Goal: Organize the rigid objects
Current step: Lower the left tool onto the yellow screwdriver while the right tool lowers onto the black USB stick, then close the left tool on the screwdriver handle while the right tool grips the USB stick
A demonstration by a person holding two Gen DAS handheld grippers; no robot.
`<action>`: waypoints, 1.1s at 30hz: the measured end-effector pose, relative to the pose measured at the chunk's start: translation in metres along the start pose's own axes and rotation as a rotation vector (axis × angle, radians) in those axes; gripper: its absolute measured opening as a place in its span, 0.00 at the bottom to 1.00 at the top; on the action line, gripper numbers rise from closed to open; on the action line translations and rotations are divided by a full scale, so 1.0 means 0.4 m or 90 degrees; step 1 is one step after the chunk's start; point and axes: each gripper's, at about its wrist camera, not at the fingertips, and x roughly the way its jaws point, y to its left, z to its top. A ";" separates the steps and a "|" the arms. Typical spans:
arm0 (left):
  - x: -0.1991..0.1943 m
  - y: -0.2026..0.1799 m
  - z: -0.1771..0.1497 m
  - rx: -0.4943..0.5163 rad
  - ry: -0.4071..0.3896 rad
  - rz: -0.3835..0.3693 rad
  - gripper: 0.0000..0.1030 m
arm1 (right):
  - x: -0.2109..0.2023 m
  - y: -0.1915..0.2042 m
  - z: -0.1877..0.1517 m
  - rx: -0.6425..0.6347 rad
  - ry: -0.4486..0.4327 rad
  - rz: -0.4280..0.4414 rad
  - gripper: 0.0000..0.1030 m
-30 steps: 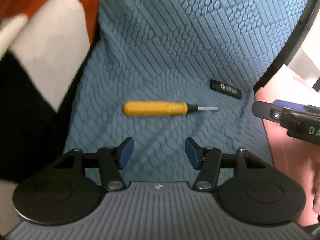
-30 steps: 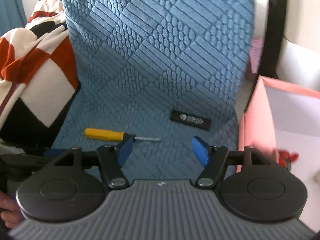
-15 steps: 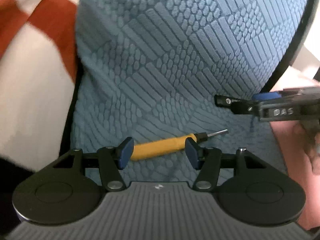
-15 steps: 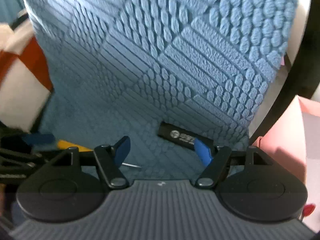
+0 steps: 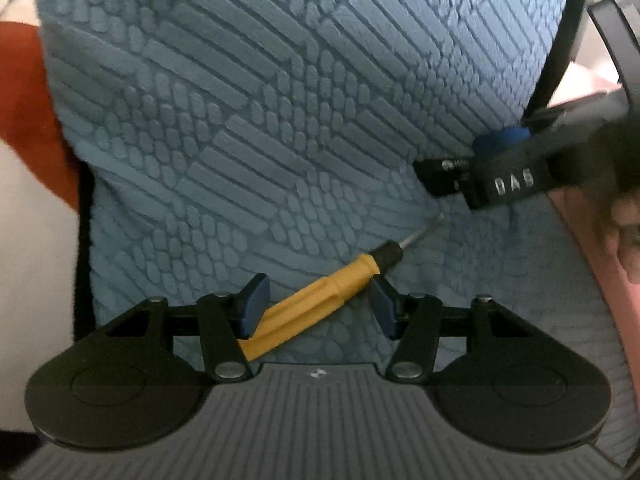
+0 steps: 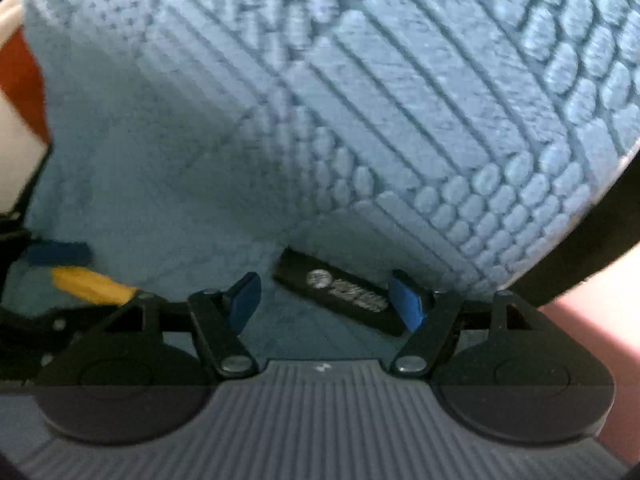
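Both claws spread wide, each straddling its own tool on the blue quilted seat cushion [image 5: 280, 128].

Left gripper [image 5: 318, 304] brackets the yellow-handled screwdriver [image 5: 320, 296] mid-seat: square across the handle, then pinch. Right gripper [image 6: 326, 300] brackets the black flat stick [image 6: 340, 292] near the cushion's right edge: centre it first.

Soft daylight, motion blur, fisheye bowing

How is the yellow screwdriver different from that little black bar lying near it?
The screwdriver has a yellow handle, a black collar and a thin metal tip; the black bar is one dark colour with pale printing. The screwdriver is longer and rounded, the bar short and flat. Both lie on the blue textured cushion, each between the open fingers of a hand-held gripper, ungrasped.
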 end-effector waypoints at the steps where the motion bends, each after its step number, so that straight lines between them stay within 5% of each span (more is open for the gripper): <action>1: 0.004 -0.007 0.000 0.009 0.004 0.004 0.60 | 0.003 -0.004 0.001 0.011 0.000 -0.007 0.72; 4: 0.006 -0.022 -0.002 0.028 0.001 0.008 0.60 | 0.009 -0.020 0.003 0.055 -0.002 -0.015 0.83; 10: 0.009 -0.034 -0.003 0.034 -0.010 0.018 0.60 | 0.024 -0.037 -0.002 0.120 0.000 -0.018 0.87; 22: 0.001 -0.073 -0.009 0.018 -0.004 -0.005 0.27 | 0.023 0.024 0.007 0.117 -0.013 -0.050 0.83; 33: -0.070 -0.081 -0.064 -0.066 0.009 -0.032 0.24 | -0.066 -0.039 -0.038 0.156 -0.007 -0.011 0.83</action>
